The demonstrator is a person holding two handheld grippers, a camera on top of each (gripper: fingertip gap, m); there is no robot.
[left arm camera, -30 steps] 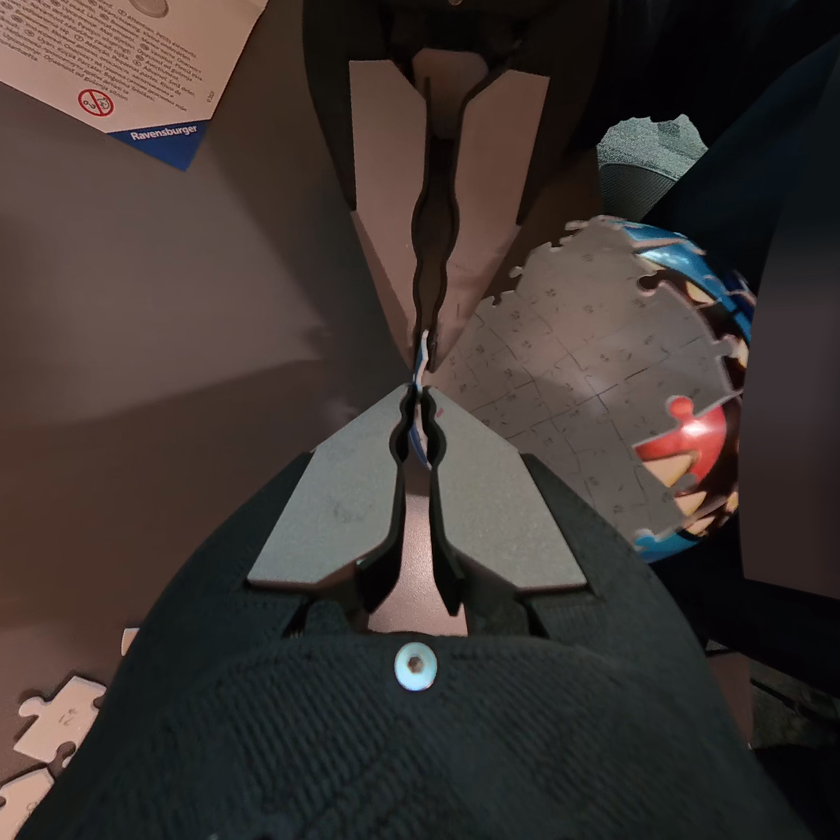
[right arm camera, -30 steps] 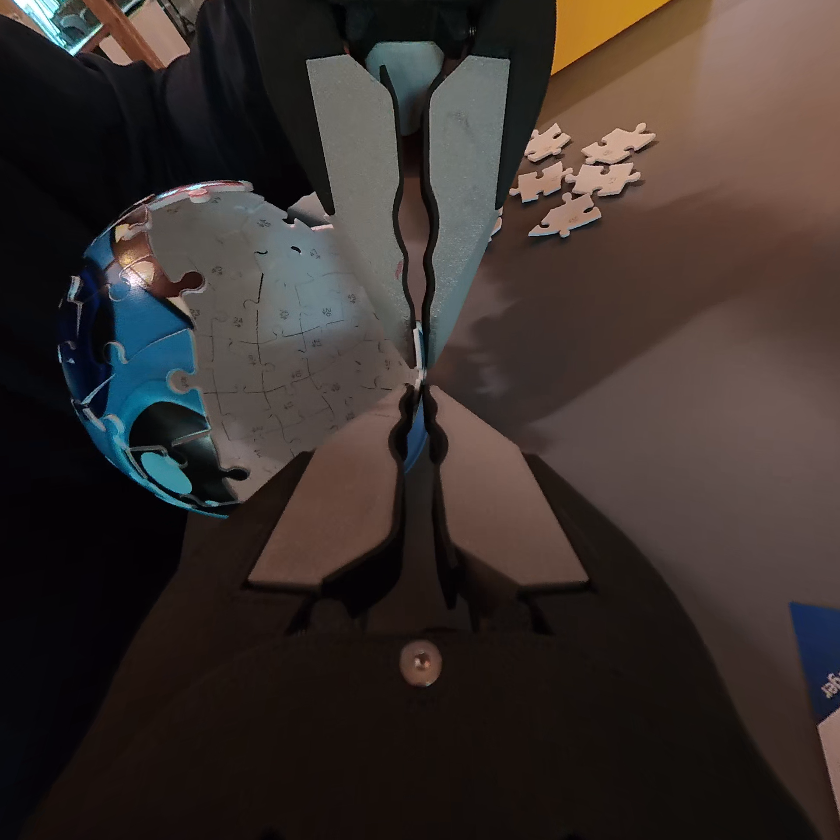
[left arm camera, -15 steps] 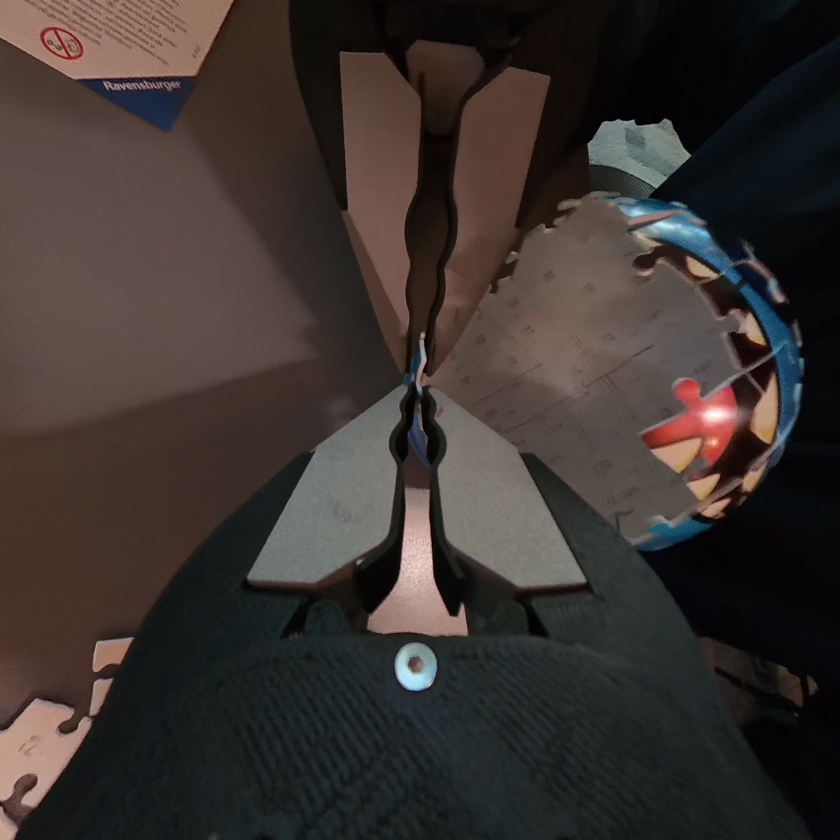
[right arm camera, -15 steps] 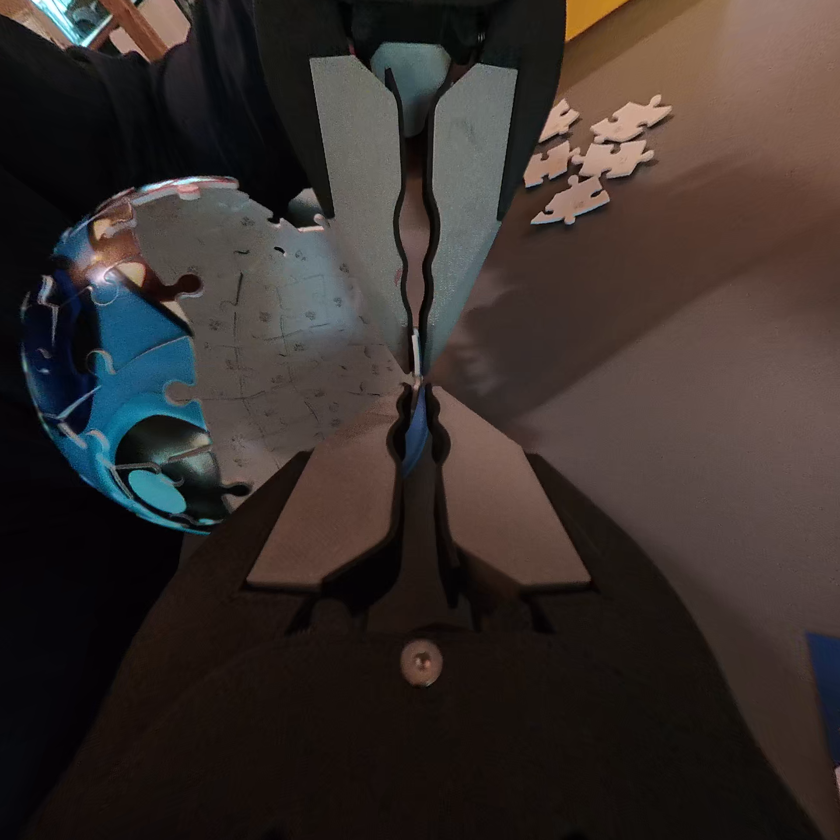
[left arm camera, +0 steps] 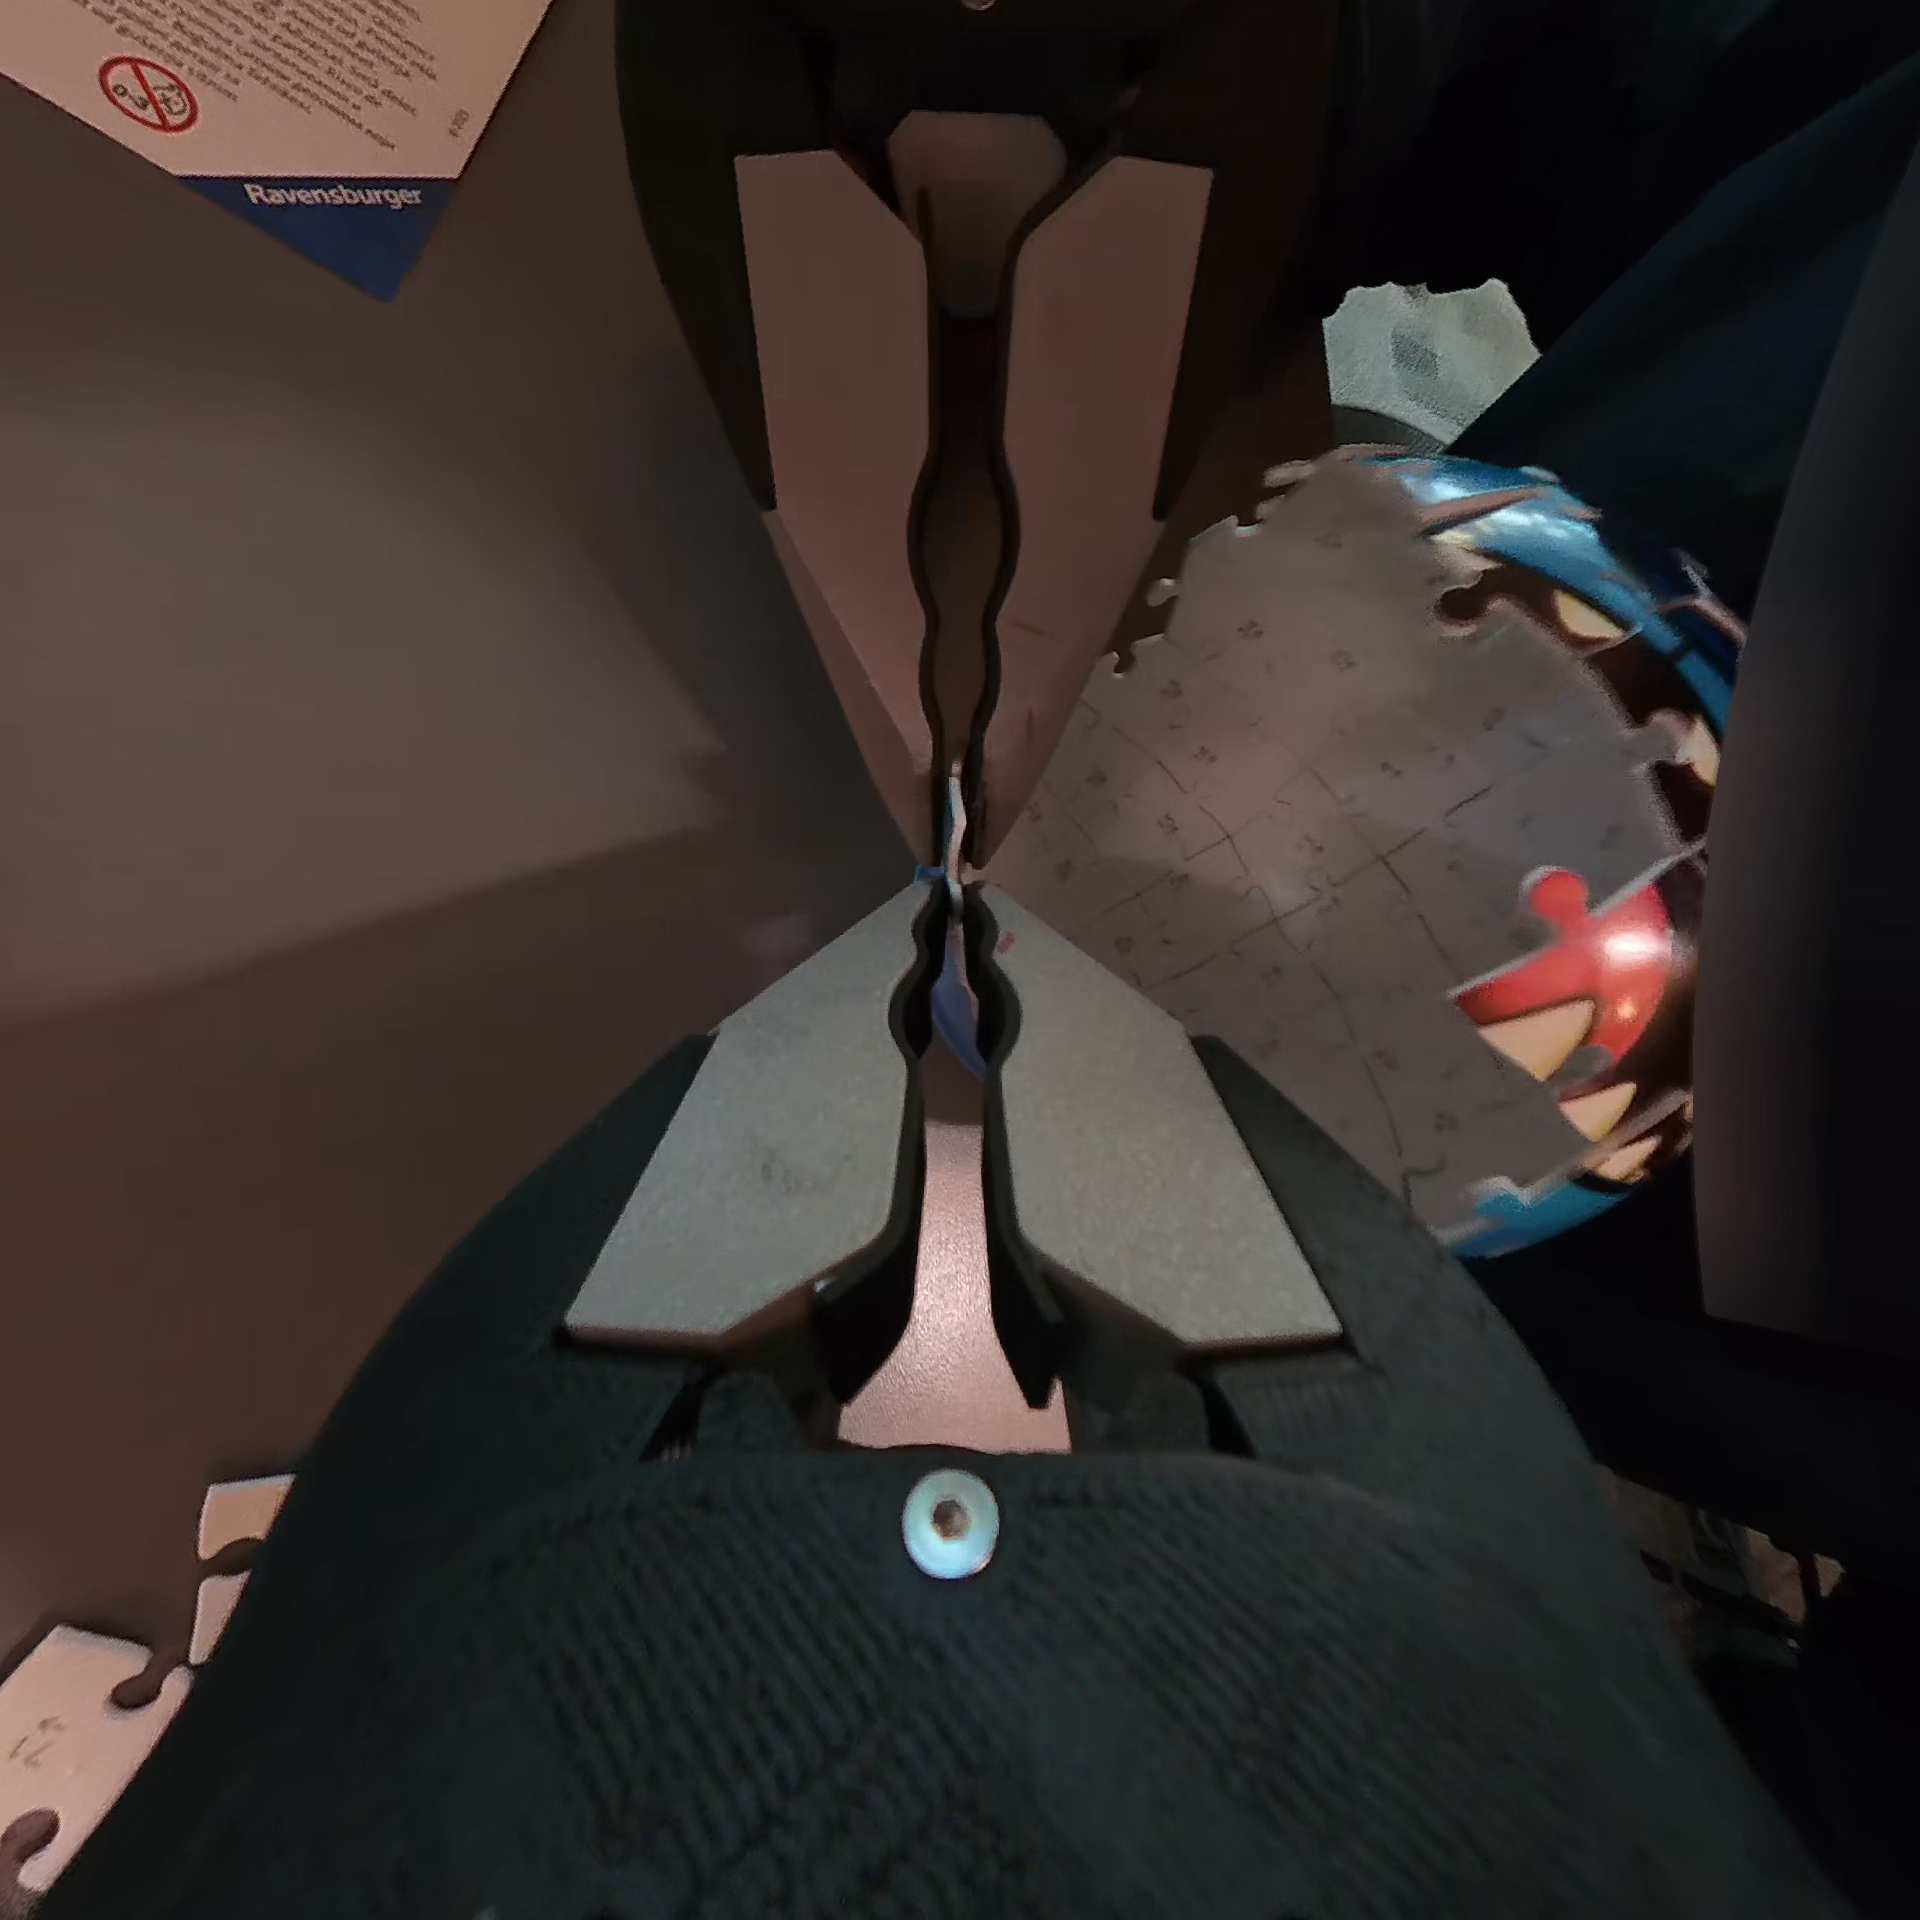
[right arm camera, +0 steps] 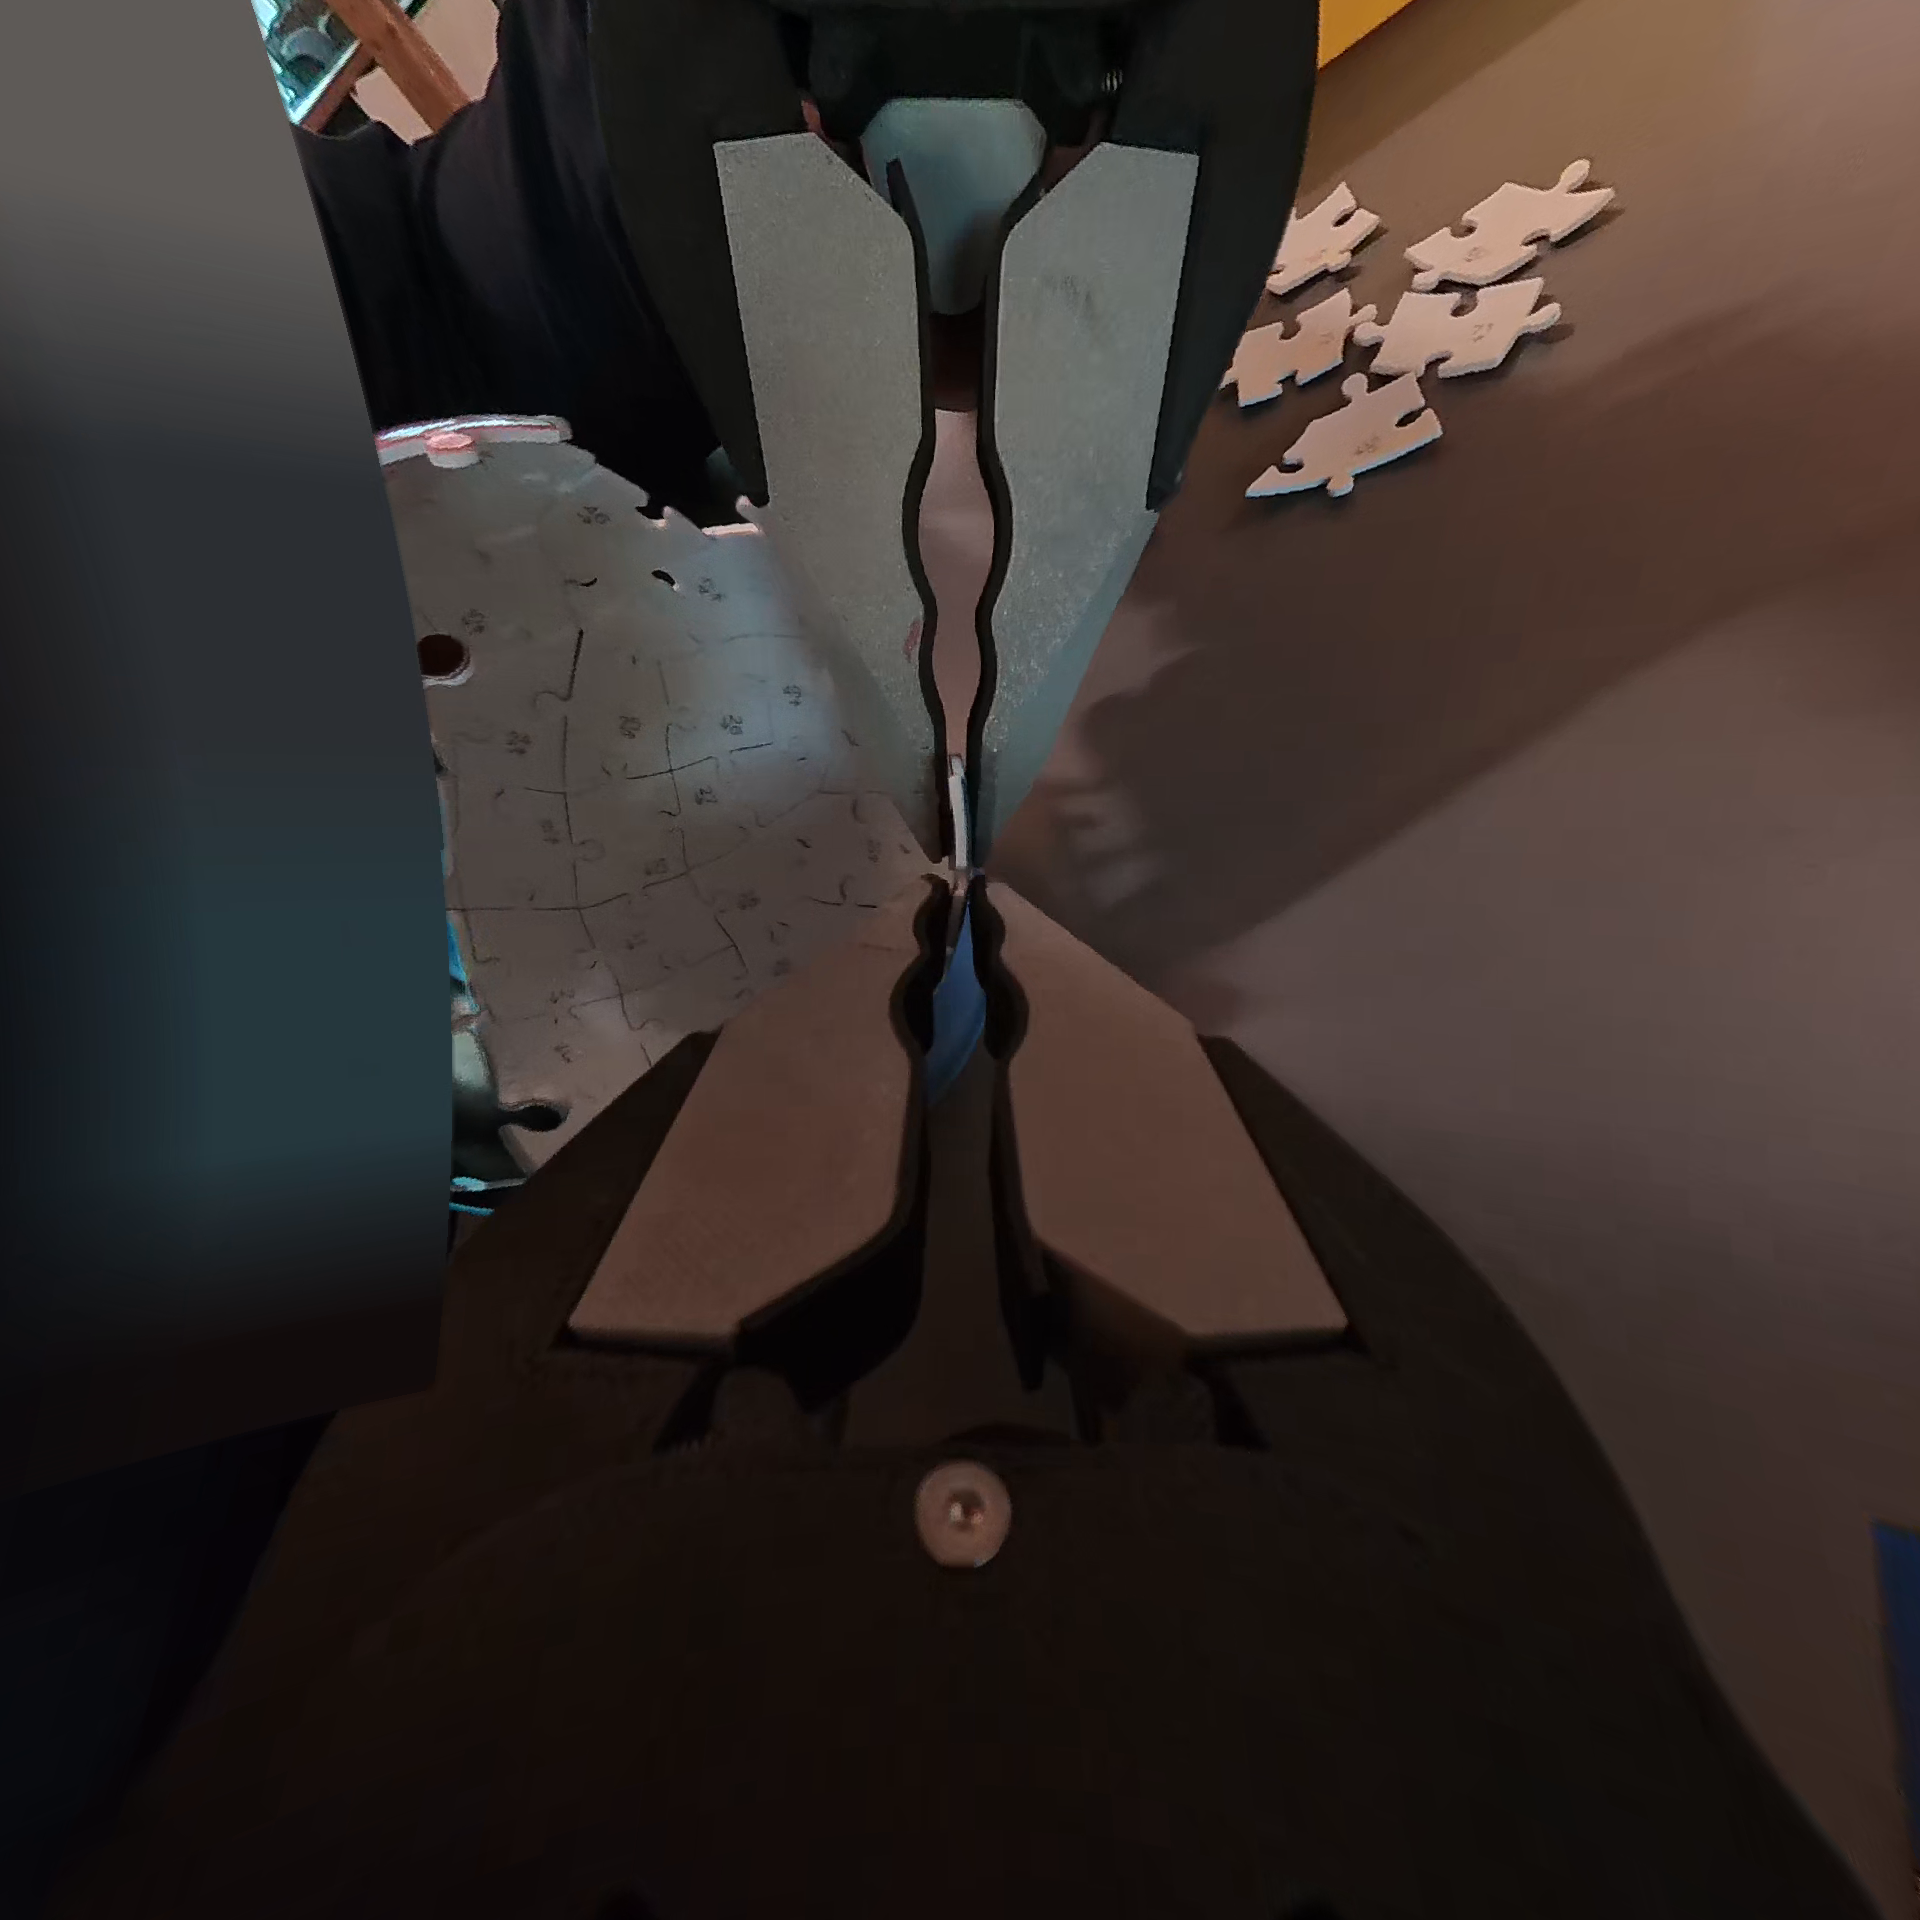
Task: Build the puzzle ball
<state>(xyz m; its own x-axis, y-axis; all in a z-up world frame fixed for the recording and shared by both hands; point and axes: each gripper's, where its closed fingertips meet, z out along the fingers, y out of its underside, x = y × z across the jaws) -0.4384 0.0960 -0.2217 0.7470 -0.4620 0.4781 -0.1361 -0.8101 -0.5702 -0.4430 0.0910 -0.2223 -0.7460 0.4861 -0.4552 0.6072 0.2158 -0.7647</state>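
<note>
The half-built puzzle ball [left arm camera: 1299, 831] hangs above the table, to the right of the fingertips. Its grey numbered inside faces the camera, and its blue, red and black outside shows at the far edge. My left gripper [left arm camera: 951, 904] is shut on a thin blue edge of the ball's rim. My right gripper [left arm camera: 961, 821] comes in from the top, tip to tip with it, shut on the same rim. In the right wrist view the right gripper [right arm camera: 956, 894] is at the bottom, the left gripper [right arm camera: 961, 821] above it, and the ball [right arm camera: 623, 779] to the left. I cannot tell whether either pinched edge is a separate piece.
Several loose grey-backed pieces [right arm camera: 1403, 312] lie on the brown table [right arm camera: 1558, 935] at the far right, with more by the left gripper [left arm camera: 62, 1714]. A white and blue leaflet [left arm camera: 260, 125] lies at the upper left. A person's dark clothing [left arm camera: 1818, 623] is right behind the ball. Both grippers' tips are close together, under 4 cm apart.
Both grippers stay shut tip to tip on the rim. The ball has turned slightly about the pinched edge. The pair has shifted a little over the table, so the loose pieces look nearer.
</note>
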